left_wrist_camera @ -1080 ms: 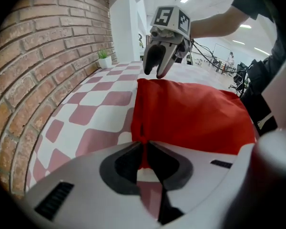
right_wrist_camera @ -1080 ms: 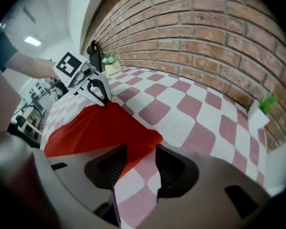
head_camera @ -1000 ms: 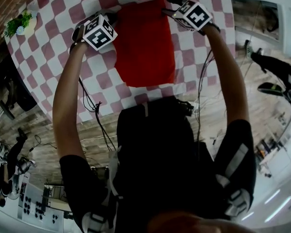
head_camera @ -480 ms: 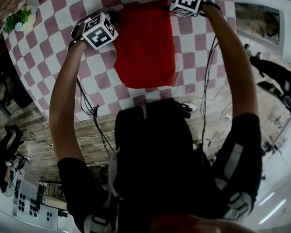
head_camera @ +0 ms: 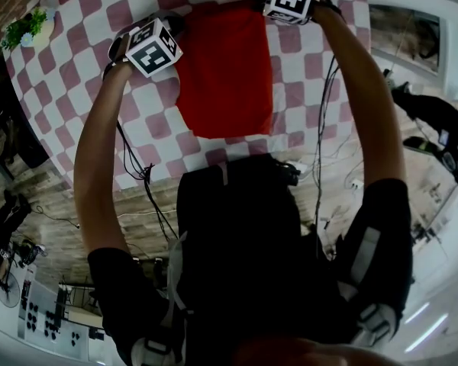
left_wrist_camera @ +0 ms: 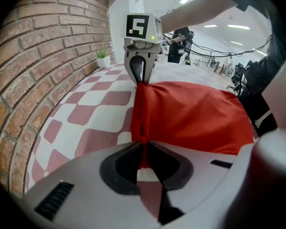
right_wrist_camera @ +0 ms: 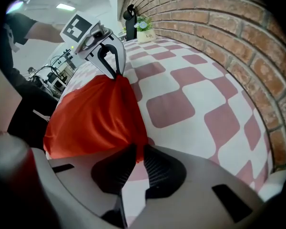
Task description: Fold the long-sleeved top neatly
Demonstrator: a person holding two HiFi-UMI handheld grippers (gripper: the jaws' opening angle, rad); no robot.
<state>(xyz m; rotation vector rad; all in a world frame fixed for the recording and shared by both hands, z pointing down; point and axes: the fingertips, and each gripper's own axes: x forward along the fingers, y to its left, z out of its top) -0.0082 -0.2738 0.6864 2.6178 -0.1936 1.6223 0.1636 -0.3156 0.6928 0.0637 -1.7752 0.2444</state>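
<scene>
1. Top point(head_camera: 225, 67): red, folded to a rough rectangle, lying on the table point(head_camera: 84, 82), which is covered in a red and white check pattern. In the head view it sits in the middle of the table between the two grippers. Its near edge lies flat, close to the table edge in front of the person. Its far edge is gathered at both corners, one in each gripper.

2. Left gripper point(head_camera: 174, 27): pointing steeply down at the far left corner of the top. In the left gripper view the jaws are nearly together, with a thin fold of red fabric pinched between the pads point(left_wrist_camera: 133, 159). The fabric rises from the table into the jaws.

3. Right gripper point(head_camera: 269, 6): pointing steeply down at the far right corner of the top. Its jaws have just been closing. In the right gripper view the pads point(right_wrist_camera: 150, 168) press on a narrow tuck of the top's edge, with only that fabric between them.

4. Between the grippers: the far edge of the top runs from one gripper to the other, standing slightly off the table at each grip. Each gripper view shows the other gripper clamped on the opposite corner.

5. Surroundings: a brick wall point(left_wrist_camera: 38, 56) runs along the far side of the table. A small potted plant point(head_camera: 27, 33) stands at the far left corner of the table, well apart from the top
</scene>
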